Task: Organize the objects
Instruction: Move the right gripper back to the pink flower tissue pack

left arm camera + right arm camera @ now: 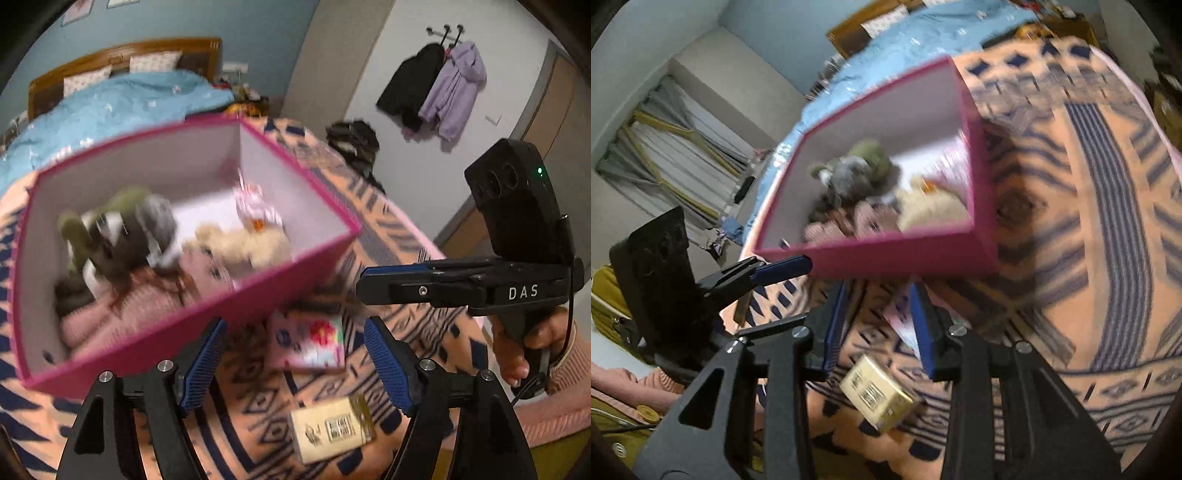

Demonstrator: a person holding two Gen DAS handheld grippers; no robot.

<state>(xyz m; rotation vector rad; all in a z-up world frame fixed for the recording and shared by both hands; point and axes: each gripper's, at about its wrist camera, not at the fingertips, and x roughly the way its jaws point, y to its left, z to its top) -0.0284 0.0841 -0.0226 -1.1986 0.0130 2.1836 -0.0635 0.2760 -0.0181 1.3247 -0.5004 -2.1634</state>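
A pink open box [258, 295] sits on a patterned blanket and holds plush toys [122, 236] and a pink knit piece [122, 314]; it also shows in the right wrist view [886, 254]. My left gripper [295, 358] is open, above a pink flowered card [306, 343] in front of the box. A small beige carton [332, 428] lies nearer. My right gripper [879, 328] is open over the same card [901, 321], with the beige carton [879, 391] below it. Each gripper shows in the other's view, the right one [388, 284] and the left one [783, 269].
The peach and navy blanket [406, 229] covers the bed. A blue quilt [110, 107] and wooden headboard [122, 55] lie behind the box. Jackets [436, 85] hang on the far wall. Curtains [665, 147] are at the left in the right wrist view.
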